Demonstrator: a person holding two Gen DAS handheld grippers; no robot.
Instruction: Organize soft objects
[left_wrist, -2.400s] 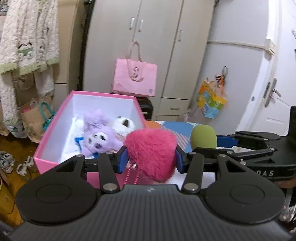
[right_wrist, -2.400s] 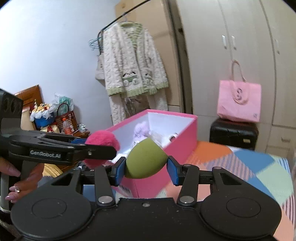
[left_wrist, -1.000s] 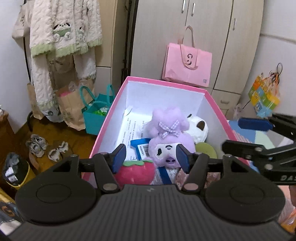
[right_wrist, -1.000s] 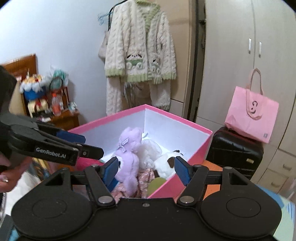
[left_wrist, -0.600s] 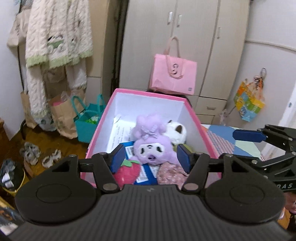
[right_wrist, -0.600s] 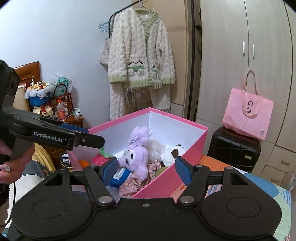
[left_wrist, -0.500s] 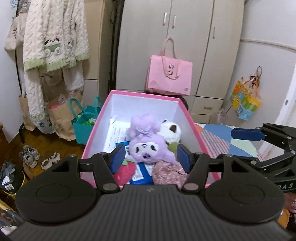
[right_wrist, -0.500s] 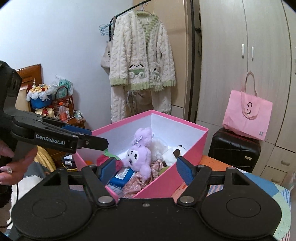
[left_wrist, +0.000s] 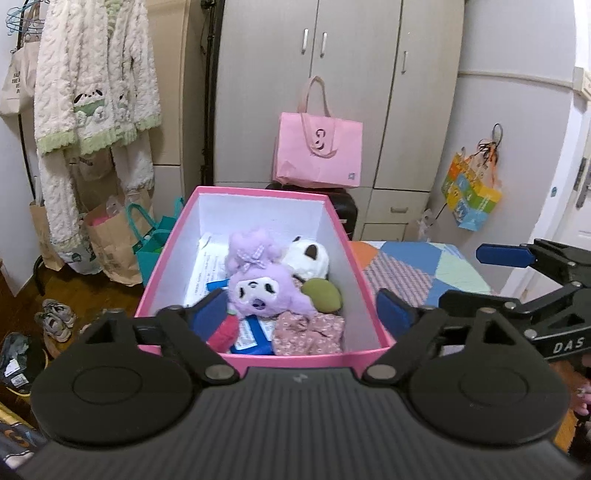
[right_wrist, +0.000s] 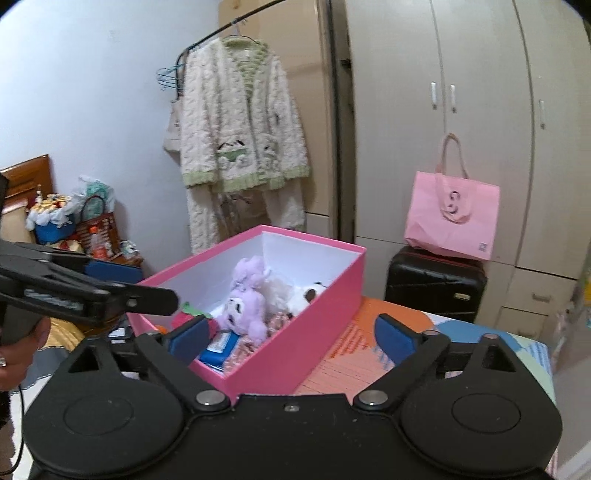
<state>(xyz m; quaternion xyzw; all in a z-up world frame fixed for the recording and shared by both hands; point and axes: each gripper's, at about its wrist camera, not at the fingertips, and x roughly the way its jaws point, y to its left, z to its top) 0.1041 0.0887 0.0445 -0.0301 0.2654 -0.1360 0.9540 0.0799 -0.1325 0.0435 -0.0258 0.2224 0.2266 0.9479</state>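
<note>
A pink box (left_wrist: 365, 295) stands on the patchwork cloth. It holds a purple plush (left_wrist: 260, 291), a white panda plush (left_wrist: 308, 258), a green egg-shaped sponge (left_wrist: 322, 291), a red fuzzy toy (left_wrist: 225, 330) and a floral fabric piece (left_wrist: 308, 332). My left gripper (left_wrist: 301, 312) hovers short of the box's near end, jaws opening wide, with nothing between the pads. My right gripper (right_wrist: 291, 338) is beside the box's long pink wall (right_wrist: 325, 306), jaws also opening and empty. Each gripper shows in the other's view: the right gripper (left_wrist: 517, 273) and the left gripper (right_wrist: 92, 291).
A patchwork cloth (left_wrist: 413, 269) covers the surface right of the box. Behind it stand a black suitcase (right_wrist: 436, 284) with a pink tote bag (left_wrist: 317, 151) on top, and a wardrobe. A cream cardigan (right_wrist: 240, 122) hangs on a rail. Paper bags and shoes lie on the floor at left.
The red fuzzy toy and the green sponge, once held, now lie in the box. Both grippers have drawn back from the box and their jaws have spread much wider.
</note>
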